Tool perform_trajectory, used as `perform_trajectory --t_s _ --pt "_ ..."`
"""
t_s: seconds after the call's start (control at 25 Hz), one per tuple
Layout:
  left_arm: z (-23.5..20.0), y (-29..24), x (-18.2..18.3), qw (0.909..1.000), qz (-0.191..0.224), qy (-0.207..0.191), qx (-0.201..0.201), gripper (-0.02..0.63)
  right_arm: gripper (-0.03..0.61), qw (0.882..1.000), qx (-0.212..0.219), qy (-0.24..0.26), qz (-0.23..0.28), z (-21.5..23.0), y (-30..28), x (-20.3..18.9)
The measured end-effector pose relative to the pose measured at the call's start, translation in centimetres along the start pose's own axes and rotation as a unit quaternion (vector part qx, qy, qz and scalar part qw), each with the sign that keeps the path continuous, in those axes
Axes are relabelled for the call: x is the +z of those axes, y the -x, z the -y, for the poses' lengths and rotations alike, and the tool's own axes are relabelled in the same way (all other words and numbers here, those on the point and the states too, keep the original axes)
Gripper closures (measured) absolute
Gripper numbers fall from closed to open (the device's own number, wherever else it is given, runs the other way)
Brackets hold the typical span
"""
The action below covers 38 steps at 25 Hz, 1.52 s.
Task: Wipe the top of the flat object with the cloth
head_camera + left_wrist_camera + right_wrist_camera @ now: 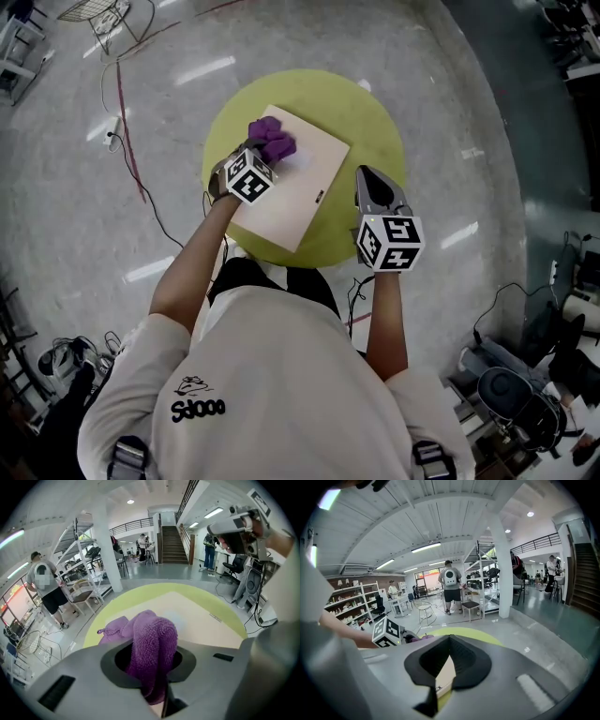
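Note:
A pale beige flat board (298, 192) lies on a round yellow-green table (366, 122). A purple cloth (273, 140) rests on the board's far left part. My left gripper (257, 159) is shut on the purple cloth (152, 653), which bulges up between the jaws over the board (201, 620). My right gripper (378, 195) hovers at the board's right edge, jaws closed with nothing between them; in the right gripper view the board (446, 674) shows just past the jaws, and the left gripper's marker cube (387, 632) sits to the left.
The yellow table (140, 597) stands on a glossy grey floor with red and black cables (127, 122) to the left. Chairs, shelves and several people stand far off. Equipment and a bag (511, 394) lie at the lower right.

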State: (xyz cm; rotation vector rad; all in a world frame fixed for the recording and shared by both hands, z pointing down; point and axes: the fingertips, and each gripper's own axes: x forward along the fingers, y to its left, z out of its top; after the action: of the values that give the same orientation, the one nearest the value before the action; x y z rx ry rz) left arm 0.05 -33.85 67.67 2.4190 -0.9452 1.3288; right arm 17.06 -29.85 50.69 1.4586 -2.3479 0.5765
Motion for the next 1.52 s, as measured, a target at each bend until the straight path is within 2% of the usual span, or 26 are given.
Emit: perform_trajectory --t_s 0.24,0.44,0.84,1.0,1.2,1.4,1.52 --pt "-2.6 1.7 -2.8 0.9989 -0.010 0.038 0.027 0.548 0.569 1.000 0.007 0.004 -0.001 -1.4 0.2 -0.1" --pt "-1.6 1.9 -3.0 0.9989 -0.012 0.034 0.031 0.548 0.568 1.000 0.004 0.004 -0.001 -1.6 1.1 -0.7" --pt "6.3 0.1 0.5 0.9988 0.001 -0.018 -0.046 0.548 0.569 1.000 -0.026 -0.002 0.005 -0.5 4.9 -1.7" --pt "10.5 -0.8 2.4 0.9943 0.006 -0.059 -0.088 0.548 0.569 0.998 -0.054 -0.014 0.005 0.5 7.0 -2.6" --pt "13.6 -1.7 3.9 0.9876 0.014 -0.092 -0.126 0.548 0.569 0.995 -0.091 -0.031 0.007 1.2 8.8 -3.3" --pt "15.3 -1.6 4.0 0.9840 0.013 -0.110 -0.139 0.548 0.569 0.993 -0.108 -0.042 0.003 1.0 10.7 -4.7" --pt "14.6 -0.7 2.8 0.9844 0.012 -0.112 -0.135 0.548 0.569 0.993 -0.107 -0.043 -0.002 -0.1 10.7 -5.5"
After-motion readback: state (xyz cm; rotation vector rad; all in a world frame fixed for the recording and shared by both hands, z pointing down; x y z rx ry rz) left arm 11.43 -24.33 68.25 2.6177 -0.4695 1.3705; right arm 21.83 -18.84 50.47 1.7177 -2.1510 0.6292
